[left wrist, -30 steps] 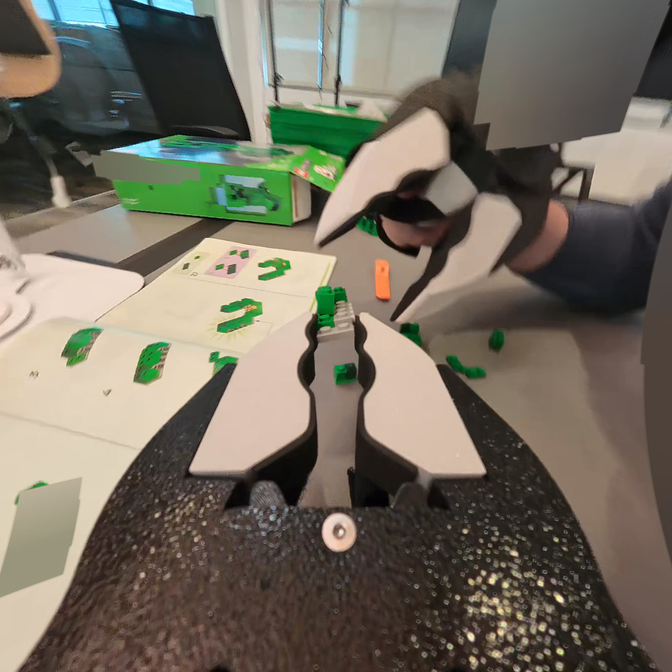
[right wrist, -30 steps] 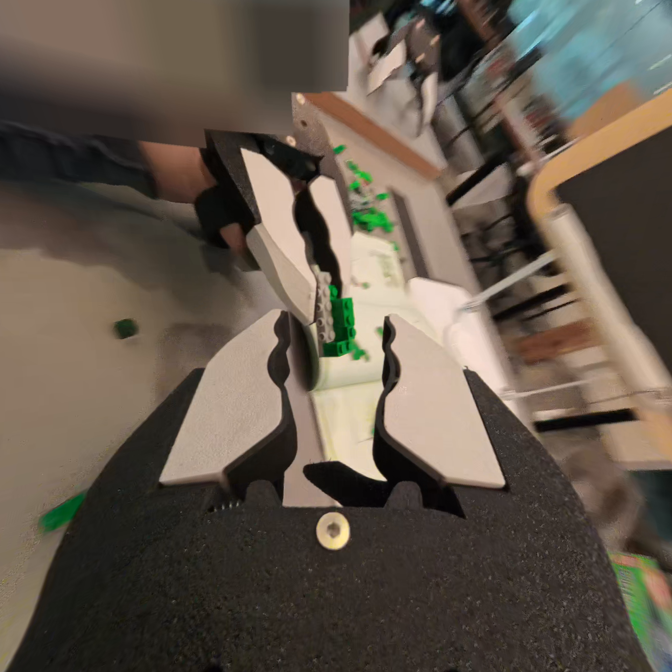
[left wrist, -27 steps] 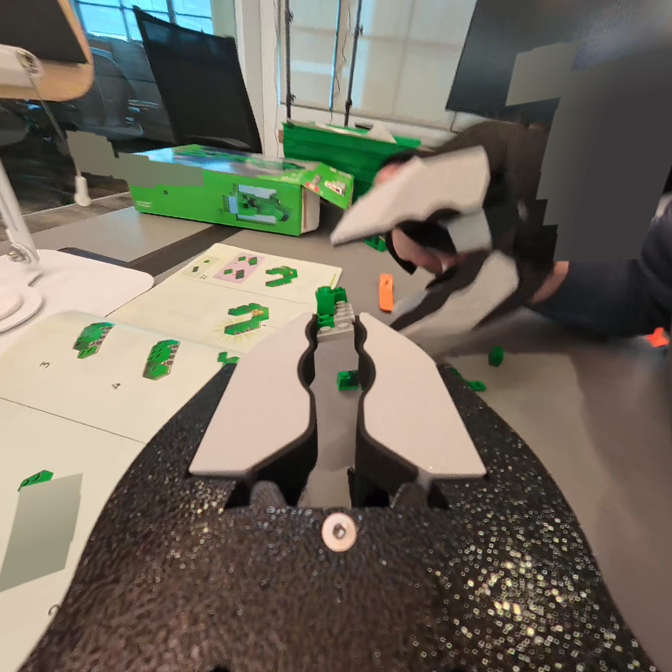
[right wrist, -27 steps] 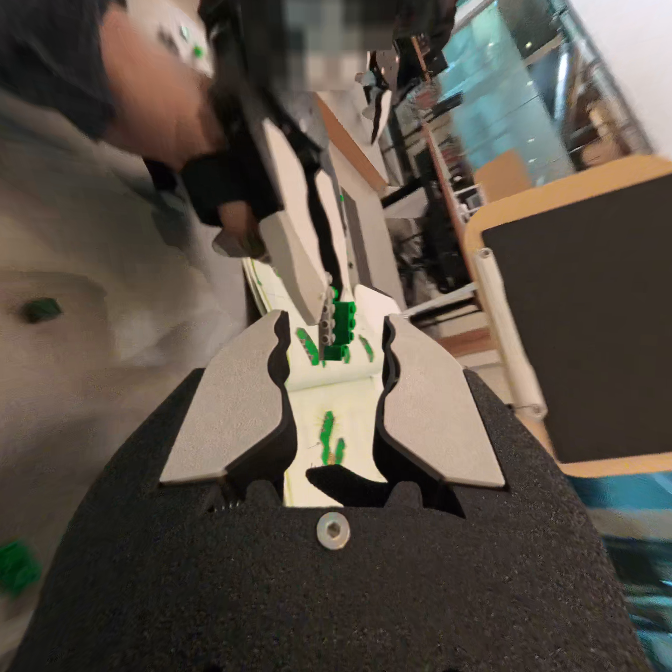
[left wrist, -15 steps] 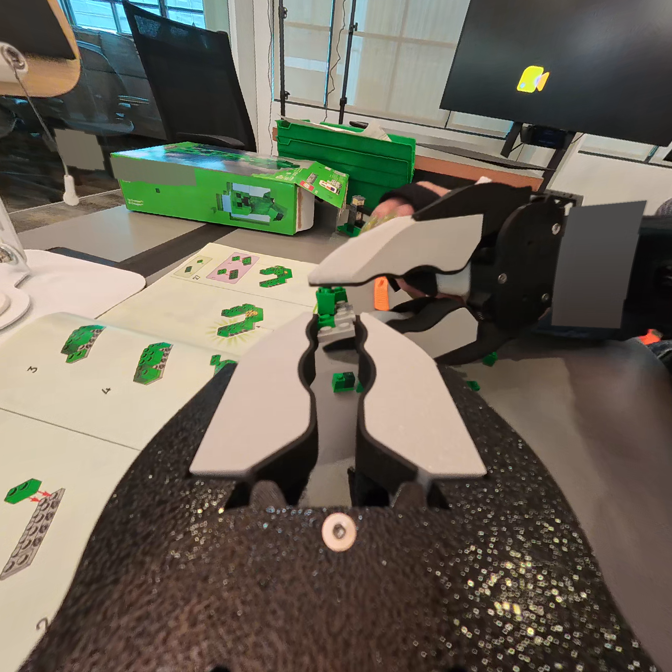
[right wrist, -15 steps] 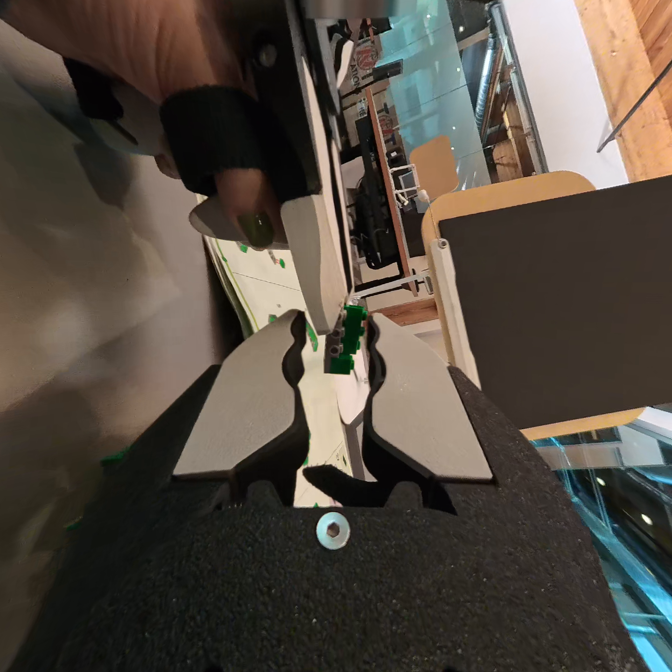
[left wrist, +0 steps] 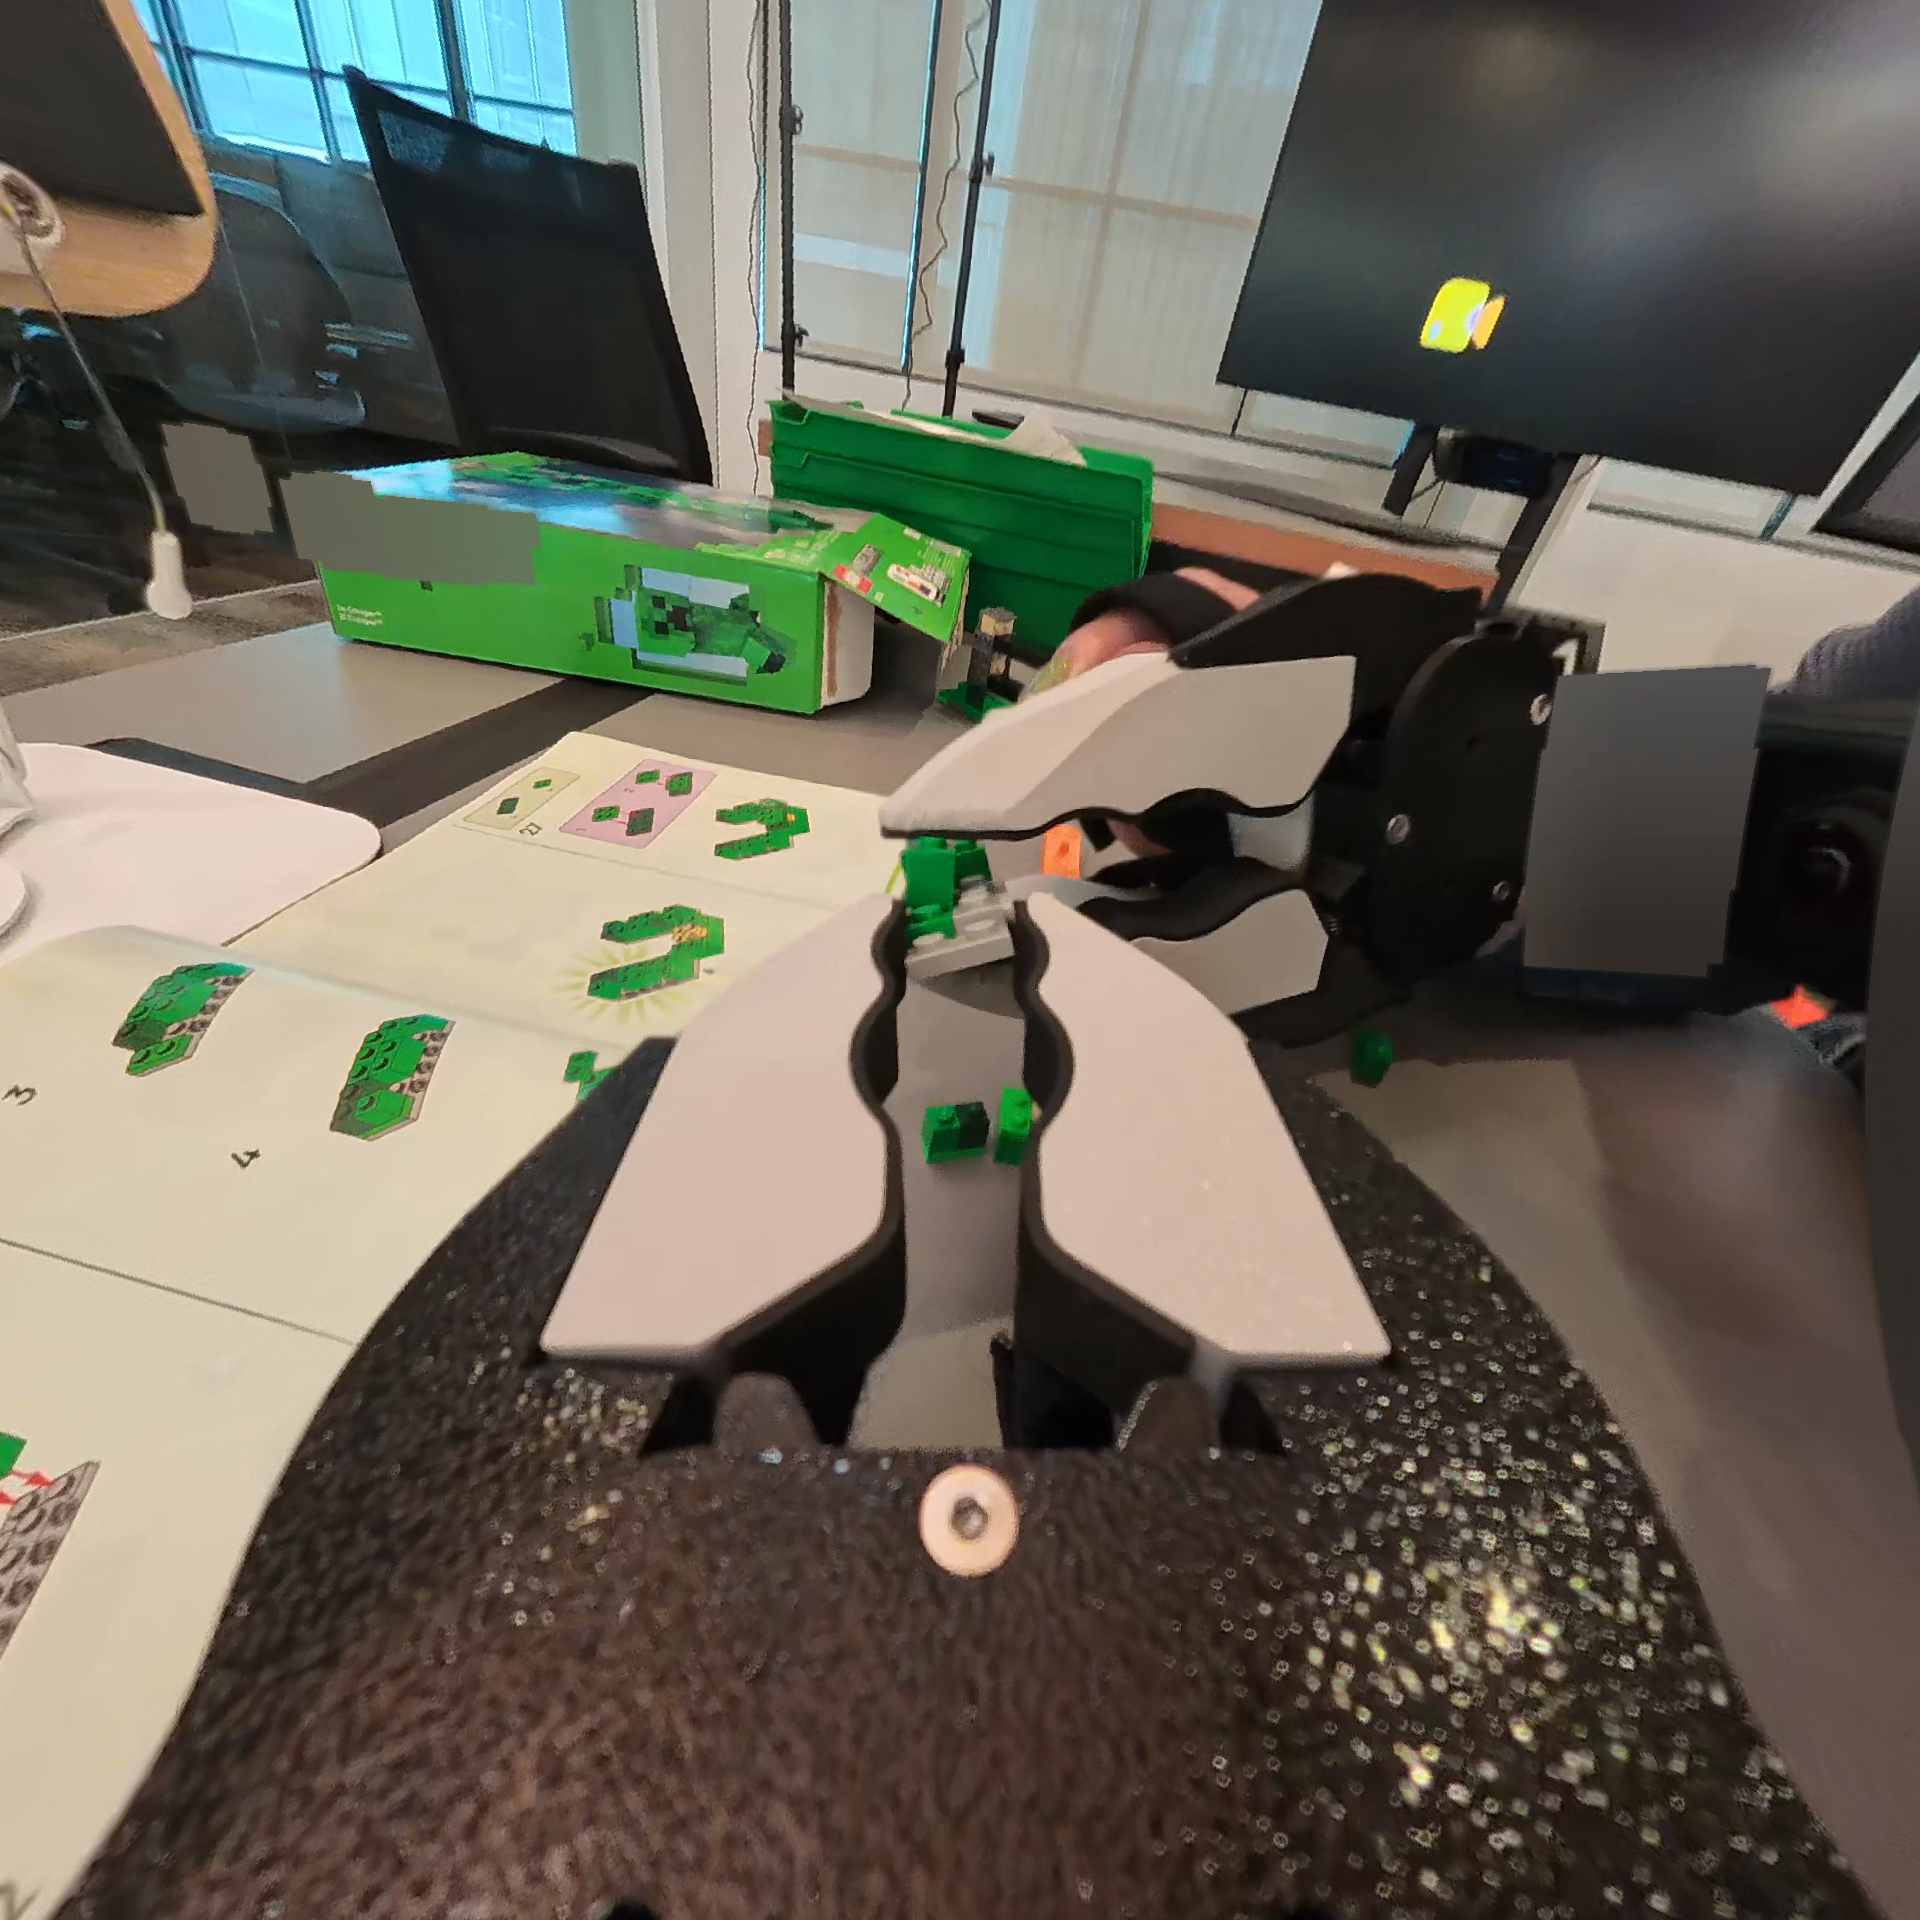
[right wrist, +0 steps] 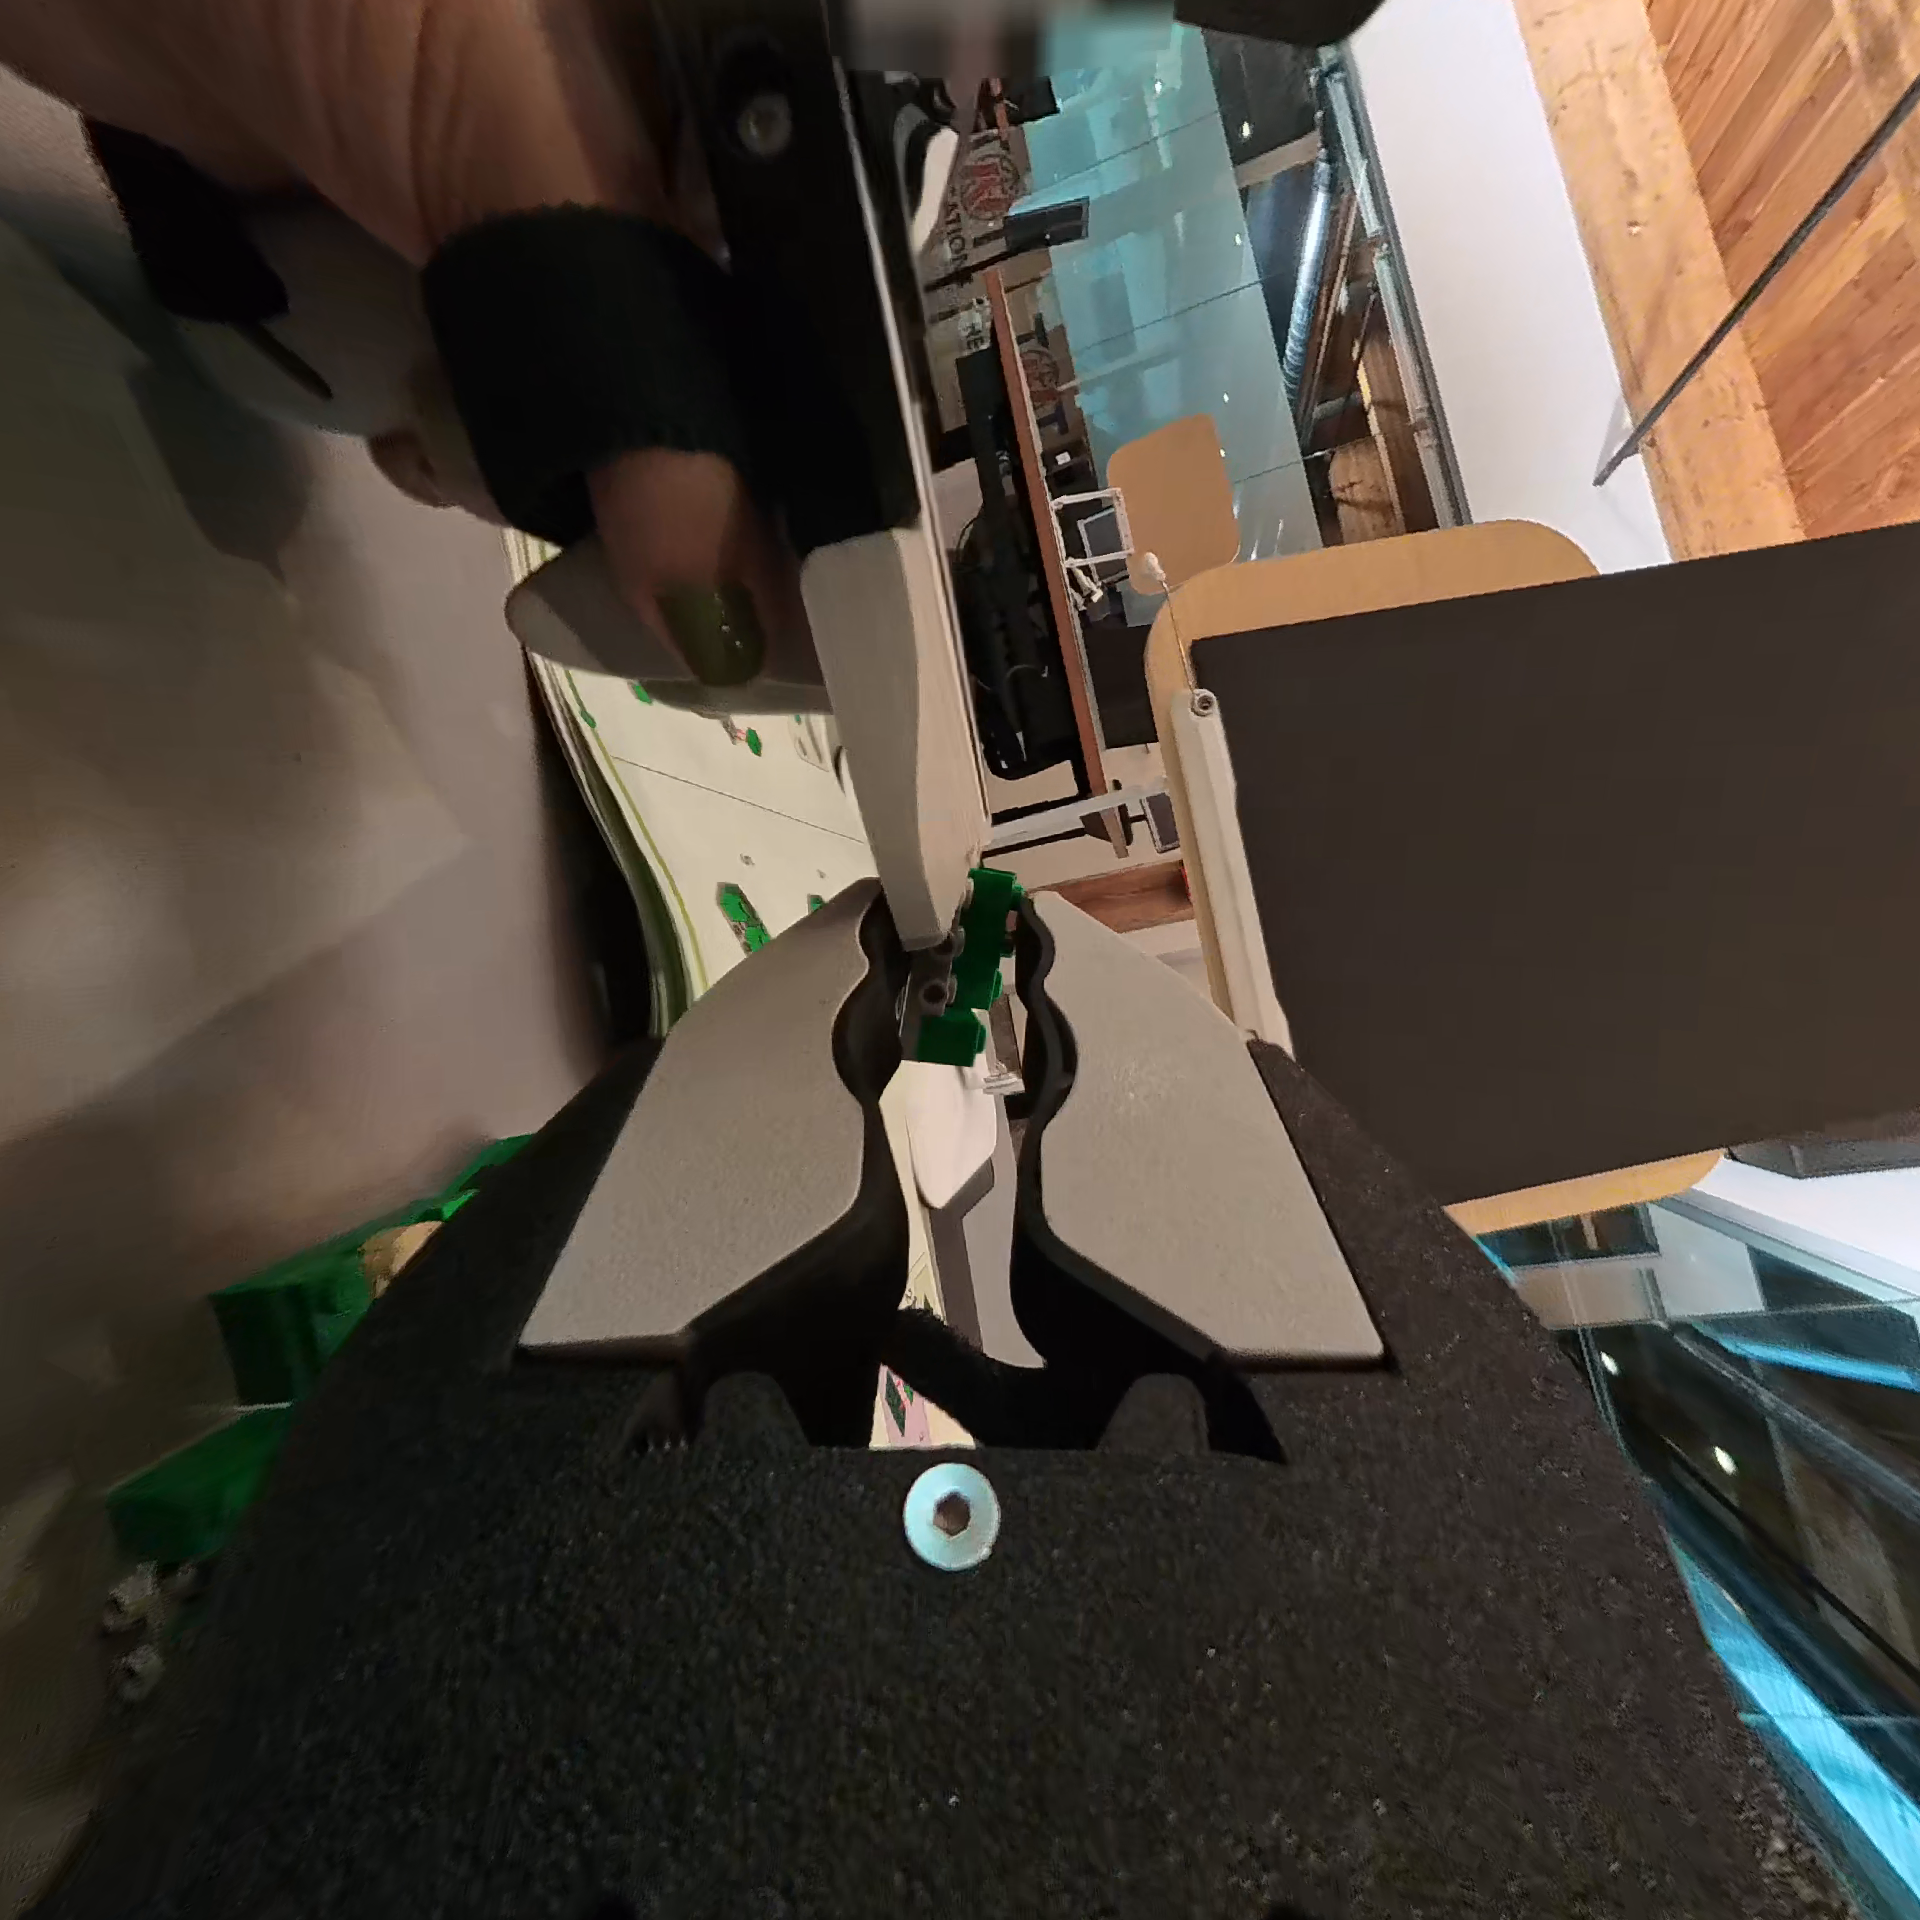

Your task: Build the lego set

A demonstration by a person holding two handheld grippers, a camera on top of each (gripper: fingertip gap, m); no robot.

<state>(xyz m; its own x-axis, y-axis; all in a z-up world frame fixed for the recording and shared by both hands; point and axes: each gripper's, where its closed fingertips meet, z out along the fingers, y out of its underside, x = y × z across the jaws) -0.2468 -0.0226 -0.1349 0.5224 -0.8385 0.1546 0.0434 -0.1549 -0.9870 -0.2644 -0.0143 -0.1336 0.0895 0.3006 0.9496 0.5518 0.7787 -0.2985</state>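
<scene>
Spreading across the lower and left part of your left wrist view, the grey worktop [left wrist: 1558,1195] carries an open instruction booklet [left wrist: 436,997] at centre left and a green set box [left wrist: 582,592] lying on its side in the upper left, with a stack of green trays [left wrist: 966,509] behind it near the top centre. Your left gripper [left wrist: 958,914] fills the bottom of that view, its fingers clamped on the grey plate of a small lego assembly [left wrist: 951,904] at frame centre, green bricks standing on top. Your right gripper [left wrist: 935,873] reaches in from the right edge, turned sideways, one finger above those green bricks and the other below the plate. In your right wrist view the same lego assembly [right wrist: 961,977] sits at centre between the right gripper's fingers [right wrist: 1153,1122]; the one on the right of the frame touches the green bricks, but you cannot tell whether they grip. Two loose green bricks [left wrist: 977,1127] lie on the worktop just below centre, seen through the gap between your left fingers, and another small green brick [left wrist: 1371,1058] lies right of centre.
</scene>
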